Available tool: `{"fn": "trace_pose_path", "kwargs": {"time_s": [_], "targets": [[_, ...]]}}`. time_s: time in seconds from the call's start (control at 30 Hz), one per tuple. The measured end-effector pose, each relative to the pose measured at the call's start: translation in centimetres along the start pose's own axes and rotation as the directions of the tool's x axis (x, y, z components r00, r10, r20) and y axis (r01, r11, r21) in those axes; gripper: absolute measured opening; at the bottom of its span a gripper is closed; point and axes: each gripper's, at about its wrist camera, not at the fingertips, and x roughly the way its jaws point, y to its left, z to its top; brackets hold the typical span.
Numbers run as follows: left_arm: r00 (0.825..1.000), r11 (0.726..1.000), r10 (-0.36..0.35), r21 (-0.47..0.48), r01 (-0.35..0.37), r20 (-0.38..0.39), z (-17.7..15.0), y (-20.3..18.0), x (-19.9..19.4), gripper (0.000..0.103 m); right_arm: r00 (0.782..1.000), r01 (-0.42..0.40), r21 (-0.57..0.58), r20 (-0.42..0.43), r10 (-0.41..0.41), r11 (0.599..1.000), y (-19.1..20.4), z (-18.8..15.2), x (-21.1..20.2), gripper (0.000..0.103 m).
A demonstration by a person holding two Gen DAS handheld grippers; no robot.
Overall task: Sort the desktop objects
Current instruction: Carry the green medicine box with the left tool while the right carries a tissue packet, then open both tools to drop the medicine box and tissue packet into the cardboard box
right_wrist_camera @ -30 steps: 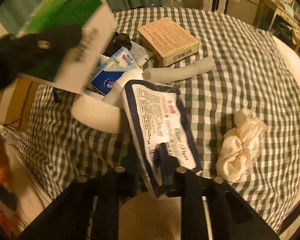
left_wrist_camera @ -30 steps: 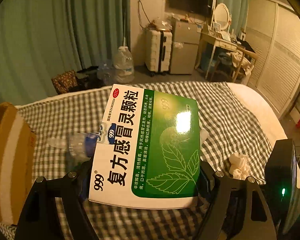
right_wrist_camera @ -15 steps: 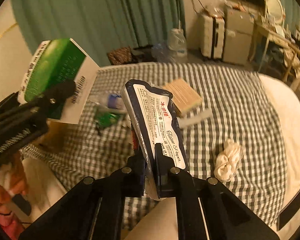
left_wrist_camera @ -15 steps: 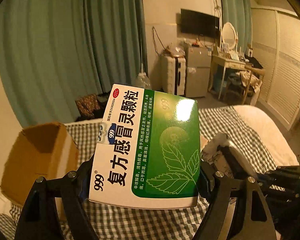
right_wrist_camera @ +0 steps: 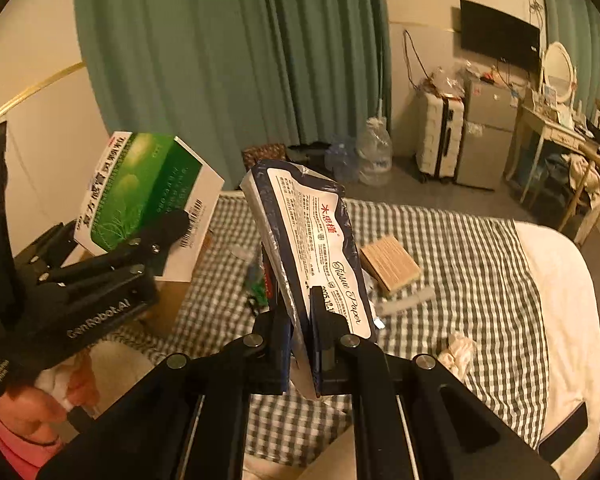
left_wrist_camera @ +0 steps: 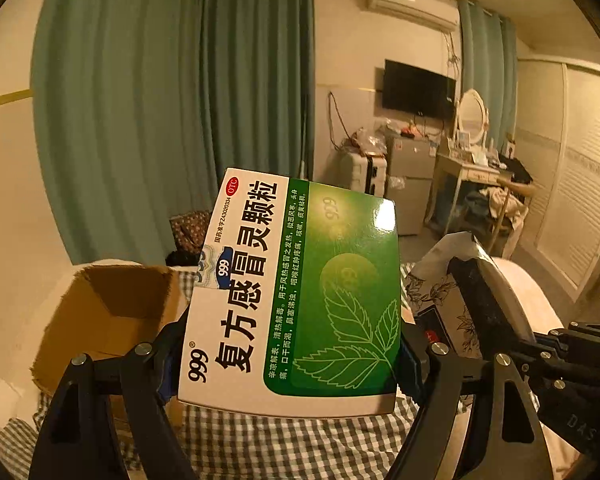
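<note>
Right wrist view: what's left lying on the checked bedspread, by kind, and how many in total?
Flat tan box: 1
Pale tube: 1
Crumpled white cloth: 1
Small green item, partly hidden behind the tissue pack: 1
Total: 4 that I can make out. The medicine box and tissue pack are held in the grippers, so not counted.

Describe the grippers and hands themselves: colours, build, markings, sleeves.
Both grippers, left gripper and right gripper, are matte black linkage frames with silver pivot screws and blue finger pads. The left one's body reads "GenRobot.AI" in pale letters. The left hand is bare, with a pink cuff below.
</note>
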Motion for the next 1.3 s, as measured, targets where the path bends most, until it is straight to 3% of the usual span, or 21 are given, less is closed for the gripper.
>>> {"fn": "trace_pose_path", "kwargs": {"time_s": [0.23,0.47,0.7,0.97,1.1,1.3], "targets": [[0.997,0.995,0.071,-0.068,-0.068,0.044,0.7,5.1,-2.3,0.083,0.997,-0.062,-0.050,0.034,0.064,0.997,4.3,2.3,-0.2,0.008],[0.989,0.981,0.146,-0.129,-0.142,0.023,0.8,11.7,-3.0,0.083,0.984,-0.169,-0.129,0.027,0.174,0.977,10.7,4.3,1.7,0.008],[0.967,0.957,0.252,-0.142,-0.254,-0.029,-0.4,17.7,-2.4,0.083,0.964,-0.262,-0.206,-0.006,0.266,0.943,17.3,6.2,5.0,0.008],[0.949,0.929,0.277,-0.210,-0.304,-0.150,-3.9,23.3,1.0,0.083,0.936,-0.351,-0.210,-0.112,0.335,0.912,22.6,6.3,12.1,0.008],[0.944,0.928,0.265,-0.214,-0.305,-0.198,-5.2,24.4,2.8,0.083,0.918,-0.384,-0.183,-0.176,0.354,0.905,24.1,6.2,16.4,0.008],[0.937,0.928,0.264,-0.204,-0.311,-0.229,-5.9,25.2,5.1,0.086,0.911,-0.391,-0.135,-0.197,0.362,0.911,24.5,6.8,20.8,0.009]]}}
